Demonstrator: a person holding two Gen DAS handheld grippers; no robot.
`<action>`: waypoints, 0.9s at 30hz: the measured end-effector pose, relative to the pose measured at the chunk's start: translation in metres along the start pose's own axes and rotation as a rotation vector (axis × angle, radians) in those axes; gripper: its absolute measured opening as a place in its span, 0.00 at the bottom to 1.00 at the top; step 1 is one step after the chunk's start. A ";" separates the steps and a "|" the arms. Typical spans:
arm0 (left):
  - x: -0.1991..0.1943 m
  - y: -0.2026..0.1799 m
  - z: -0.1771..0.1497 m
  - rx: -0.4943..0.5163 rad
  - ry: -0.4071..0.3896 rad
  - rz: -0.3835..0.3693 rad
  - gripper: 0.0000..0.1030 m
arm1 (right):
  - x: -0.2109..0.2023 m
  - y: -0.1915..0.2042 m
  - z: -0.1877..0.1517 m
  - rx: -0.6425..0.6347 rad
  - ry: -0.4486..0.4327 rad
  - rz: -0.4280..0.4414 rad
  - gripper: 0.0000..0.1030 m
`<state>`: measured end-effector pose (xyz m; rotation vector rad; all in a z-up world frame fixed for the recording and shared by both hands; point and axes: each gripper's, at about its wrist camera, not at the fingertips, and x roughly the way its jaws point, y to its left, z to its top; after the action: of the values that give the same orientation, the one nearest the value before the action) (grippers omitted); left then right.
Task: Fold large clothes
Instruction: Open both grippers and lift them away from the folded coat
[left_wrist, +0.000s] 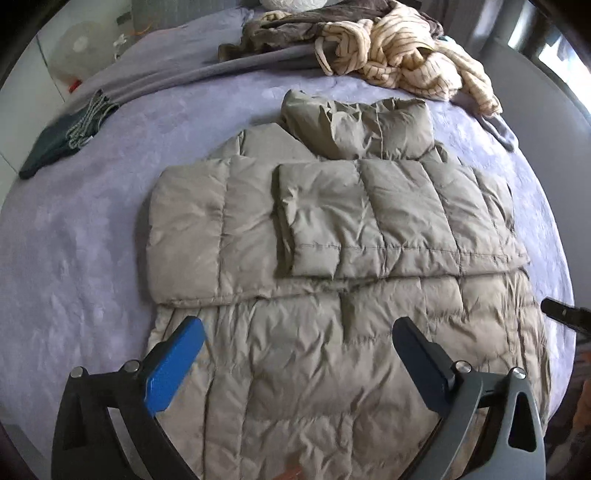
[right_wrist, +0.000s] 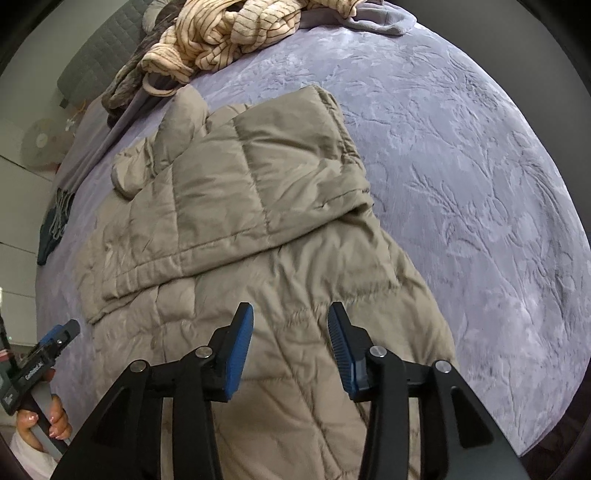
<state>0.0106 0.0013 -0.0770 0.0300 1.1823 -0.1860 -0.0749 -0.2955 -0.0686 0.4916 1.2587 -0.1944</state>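
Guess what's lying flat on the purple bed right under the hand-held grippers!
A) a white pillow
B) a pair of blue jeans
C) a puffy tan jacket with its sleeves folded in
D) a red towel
C: a quilted tan puffer jacket is spread on the purple bedspread, both sleeves folded across its front, below the open left hand-held gripper and right hand-held gripper.

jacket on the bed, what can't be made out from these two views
- Jacket hem: cut off by the bottom edge and behind the gripper frames, both views.
- Its front: faces the bedspread, hidden.
- Striped garment: crumpled, type unclear; top cut off in right wrist view.
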 end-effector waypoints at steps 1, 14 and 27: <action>-0.002 0.001 -0.003 0.001 -0.001 0.009 0.99 | -0.003 0.001 -0.003 0.001 0.004 0.001 0.49; -0.031 0.019 -0.045 -0.015 0.057 0.019 0.99 | -0.031 0.007 -0.034 0.040 0.022 0.084 0.90; -0.045 0.026 -0.073 -0.001 0.092 0.045 0.99 | -0.038 0.007 -0.066 0.106 0.021 0.167 1.00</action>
<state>-0.0687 0.0415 -0.0648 0.0642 1.2723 -0.1457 -0.1402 -0.2637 -0.0457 0.6882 1.2258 -0.1154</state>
